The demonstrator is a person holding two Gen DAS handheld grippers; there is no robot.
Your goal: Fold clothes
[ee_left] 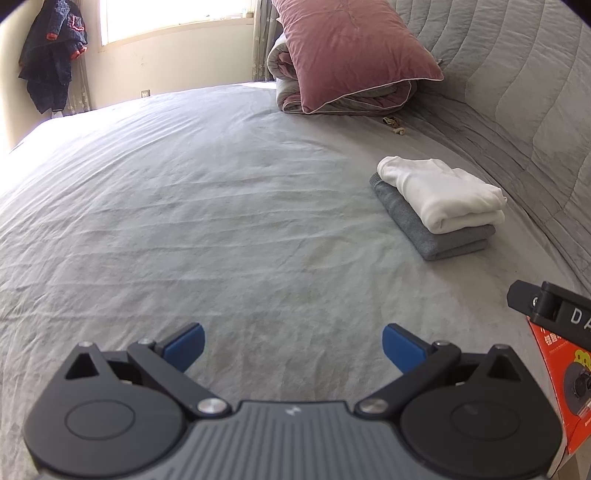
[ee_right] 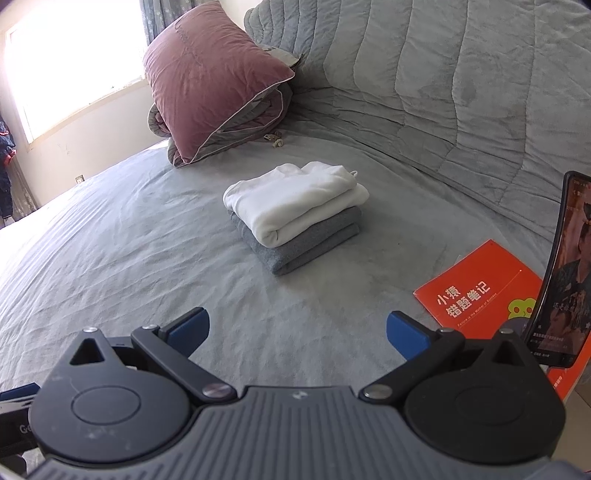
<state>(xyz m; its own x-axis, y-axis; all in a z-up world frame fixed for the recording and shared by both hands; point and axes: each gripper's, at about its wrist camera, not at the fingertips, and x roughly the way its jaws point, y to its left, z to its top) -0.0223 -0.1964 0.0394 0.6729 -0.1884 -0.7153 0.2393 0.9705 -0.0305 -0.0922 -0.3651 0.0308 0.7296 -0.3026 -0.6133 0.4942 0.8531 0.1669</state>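
Both grippers hang over the bed [ee_left: 184,192] right now, and neither has anything in its grasp. The left gripper [ee_left: 293,345] has its blue-padded fingers [ee_left: 186,345] spread wide, with bare, lightly creased grey sheet showing between them. Same story on the right gripper [ee_right: 297,334]: fingers [ee_right: 406,338] wide apart and empty, above the sheet near the bed's near edge.

The clothes sit in a neat stack toward the head of the bed, well clear of both grippers. A folded white garment [ee_right: 295,203] lies on top of a folded grey garment [ee_right: 306,243], the white piece set slightly askew so the grey shows along the near and left sides. In the left view the same pile, white garment [ee_left: 443,194] over grey garment [ee_left: 428,232], lies off to the right, close to the quilted grey headboard [ee_left: 517,92].

Beyond the stack, in the far corner by the headboard, a mauve pillow [ee_right: 210,81] leans on a rolled grey quilt [ee_right: 236,122]. An orange booklet [ee_right: 476,291] lies flat near the bed's right edge, and a phone [ee_right: 565,273] stands upright just beside it, screen lit. A dark jacket [ee_left: 51,55] hangs by the bright window [ee_left: 173,14].
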